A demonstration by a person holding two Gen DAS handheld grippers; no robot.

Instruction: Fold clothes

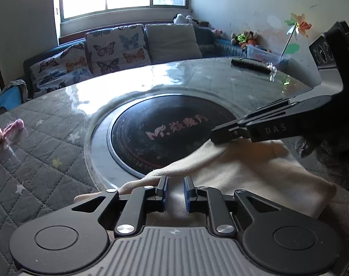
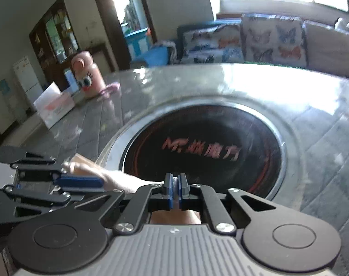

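Note:
A cream garment point(image 1: 243, 168) lies on the table's near edge, partly over the round black cooktop point(image 1: 165, 128). My left gripper point(image 1: 175, 189) has a small gap between its blue pads, and the cloth passes between them. My right gripper point(image 1: 222, 135) comes in from the right, its tips closed on the cloth's far edge. In the right wrist view the right gripper point(image 2: 175, 189) is nearly closed with a bit of cloth point(image 2: 175, 180) between the pads. The left gripper point(image 2: 80, 181) shows at the left over the cream cloth point(image 2: 124, 180).
The table has a quilted grey cover point(image 1: 36, 151) under glass. A pink bottle point(image 2: 88, 78), a pink scrap point(image 1: 13, 126) and a white box point(image 2: 55, 105) sit at the far left. A dark remote point(image 1: 250, 64) lies far right. A sofa with butterfly cushions point(image 1: 114, 48) stands behind.

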